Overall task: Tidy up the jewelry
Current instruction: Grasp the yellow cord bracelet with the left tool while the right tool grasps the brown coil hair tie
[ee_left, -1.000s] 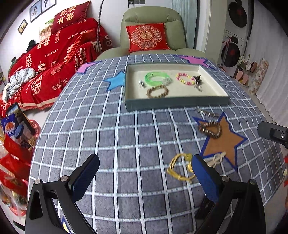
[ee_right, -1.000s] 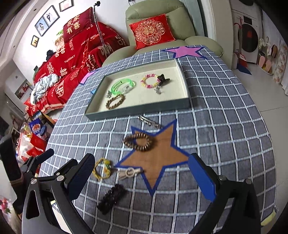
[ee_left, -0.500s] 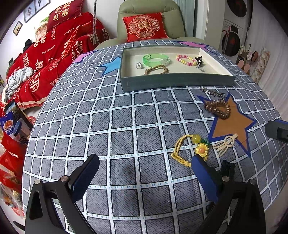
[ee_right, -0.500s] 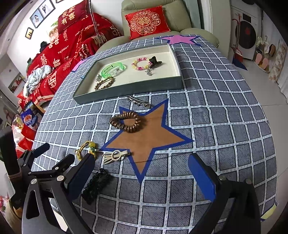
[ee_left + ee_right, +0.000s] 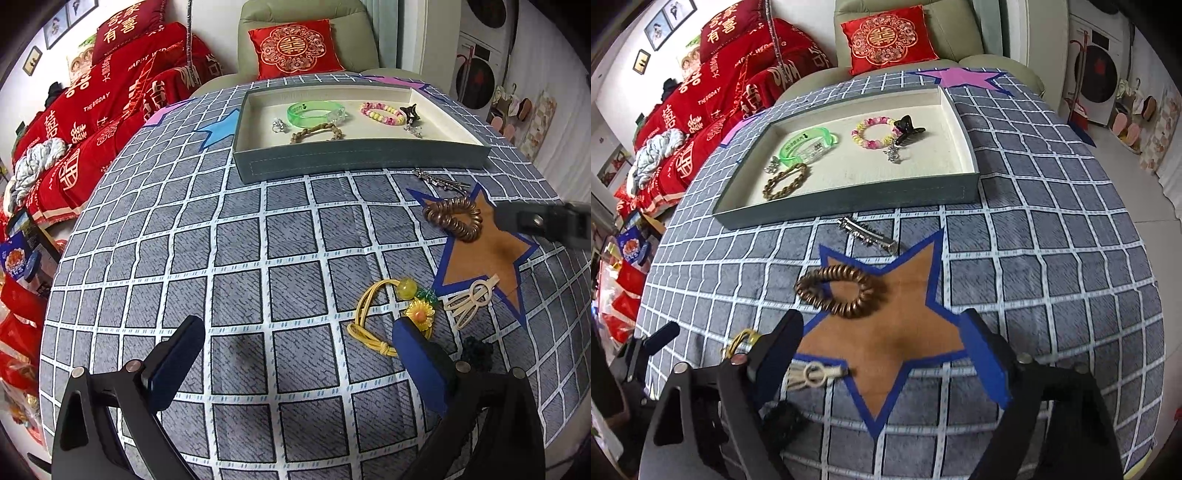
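Observation:
A grey tray (image 5: 362, 159) (image 5: 849, 210) at the far side holds a green bangle (image 5: 807, 144), a pink bead bracelet (image 5: 873, 132), a brown bead bracelet (image 5: 785, 181), a black claw clip (image 5: 907, 125) and small silver pieces. On the checked cloth lie a brown coil hair tie (image 5: 840, 286) (image 5: 454, 218), a silver hair clip (image 5: 866, 236), a cream hair clip (image 5: 816, 374) (image 5: 471, 301), a yellow sunflower hair tie (image 5: 391, 314) and a black scrunchie (image 5: 476, 352) (image 5: 783, 421). My left gripper (image 5: 295, 363) is open and empty, left of the yellow tie. My right gripper (image 5: 882, 354) is open and empty, just before the coil tie.
A brown star (image 5: 897, 332) with a blue border marks the cloth near the loose items. A blue star (image 5: 218, 129) and a pink star (image 5: 956, 77) lie by the tray. A green armchair with a red cushion (image 5: 295, 46) and a red-covered sofa (image 5: 110, 96) stand behind the table.
Both grippers have moved forward and lower over the table. The right gripper has closed in on the brown star and coil tie. Both stay open and empty.

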Available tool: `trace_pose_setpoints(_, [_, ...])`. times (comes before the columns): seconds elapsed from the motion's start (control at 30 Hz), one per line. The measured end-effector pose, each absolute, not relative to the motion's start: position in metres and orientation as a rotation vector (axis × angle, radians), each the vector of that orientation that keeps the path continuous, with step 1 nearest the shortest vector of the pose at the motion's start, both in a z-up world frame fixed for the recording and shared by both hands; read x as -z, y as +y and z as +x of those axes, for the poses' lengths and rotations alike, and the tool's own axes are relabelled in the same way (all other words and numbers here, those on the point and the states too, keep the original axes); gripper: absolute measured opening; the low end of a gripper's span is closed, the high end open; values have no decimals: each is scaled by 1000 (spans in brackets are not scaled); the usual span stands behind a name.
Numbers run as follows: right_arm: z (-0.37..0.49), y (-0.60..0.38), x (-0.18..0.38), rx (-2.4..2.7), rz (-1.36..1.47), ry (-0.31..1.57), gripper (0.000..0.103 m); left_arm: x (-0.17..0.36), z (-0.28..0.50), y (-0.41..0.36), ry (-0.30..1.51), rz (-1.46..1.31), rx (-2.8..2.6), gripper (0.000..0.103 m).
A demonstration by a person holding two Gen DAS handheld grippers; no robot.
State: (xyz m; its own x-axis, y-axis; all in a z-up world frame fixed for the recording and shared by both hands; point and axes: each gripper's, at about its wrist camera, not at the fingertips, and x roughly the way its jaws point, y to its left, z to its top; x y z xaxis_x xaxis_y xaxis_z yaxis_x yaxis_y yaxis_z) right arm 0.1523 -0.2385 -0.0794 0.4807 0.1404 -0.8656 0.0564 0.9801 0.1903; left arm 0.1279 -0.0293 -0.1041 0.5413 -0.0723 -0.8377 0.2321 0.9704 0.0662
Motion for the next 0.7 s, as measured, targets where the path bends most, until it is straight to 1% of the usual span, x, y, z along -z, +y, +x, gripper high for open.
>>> trace_pose_setpoints(0.1, [161,-238,85,-50,196,1081,77,106,129,-33,983,194,187,103])
trace_pose_setpoints(0.33, [177,-228,98,-67,159,1099,72,111,130,-41,988,214,201,103])
trace_pose_setpoints(0.37, [178,-226,100,-65,149,1101,71,110,130,-42,987,210,211,99])
trace_pose_setpoints(0.43, [179,-223,102,-68,142,1097,69,109,130,-46,986,223,213,99])
trace_pose_setpoints(0.47, [179,-221,101,-65,136,1094,69,109,130,-47,982,229,217,96])
trace_pose_setpoints(0.53, [181,-217,102,-67,116,1093,61,108,129,-48,982,225,236,89])
trace_pose_setpoints(0.6, [180,-212,102,-59,72,1086,56,107,128,-51,980,234,242,86])
trace_pose_setpoints(0.67, [178,-209,102,-64,49,1081,52,106,126,-53,982,234,271,74])
trace_pose_setpoints(0.7, [177,-207,102,-66,38,1078,47,106,126,-54,985,236,283,71])
